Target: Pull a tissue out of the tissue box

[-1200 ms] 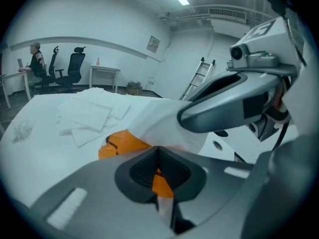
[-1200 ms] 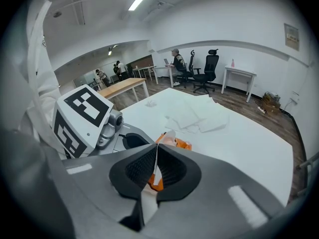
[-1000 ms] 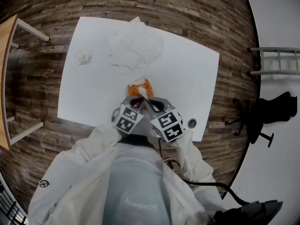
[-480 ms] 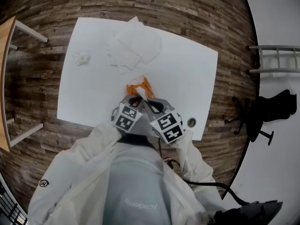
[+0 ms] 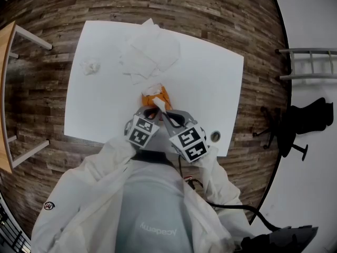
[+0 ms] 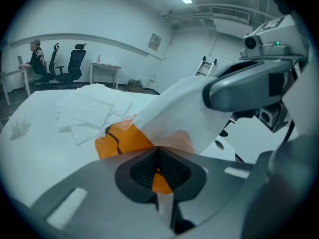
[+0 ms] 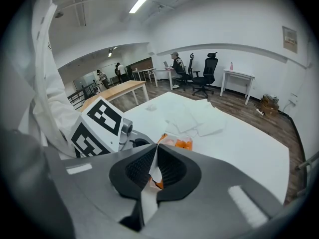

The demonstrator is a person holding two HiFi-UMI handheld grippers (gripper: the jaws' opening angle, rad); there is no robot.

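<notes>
An orange tissue pack lies on the white table just ahead of both grippers. My left gripper is shut on the pack's near end; in the left gripper view its jaws pinch the orange wrapper. My right gripper is shut on a white tissue that rises out of the pack. The right gripper view shows that tissue clamped between the closed jaws, with the pack beyond. The tissue stretches up toward the right gripper in the left gripper view.
A pile of loose flat tissues lies at the table's far side, and a crumpled tissue at the far left. A round grommet sits near the front right edge. A wooden table stands left, a black chair and a ladder right.
The white tissue above the pack looks slightly longer. Both grippers keep their grips and stay nearly in place.
</notes>
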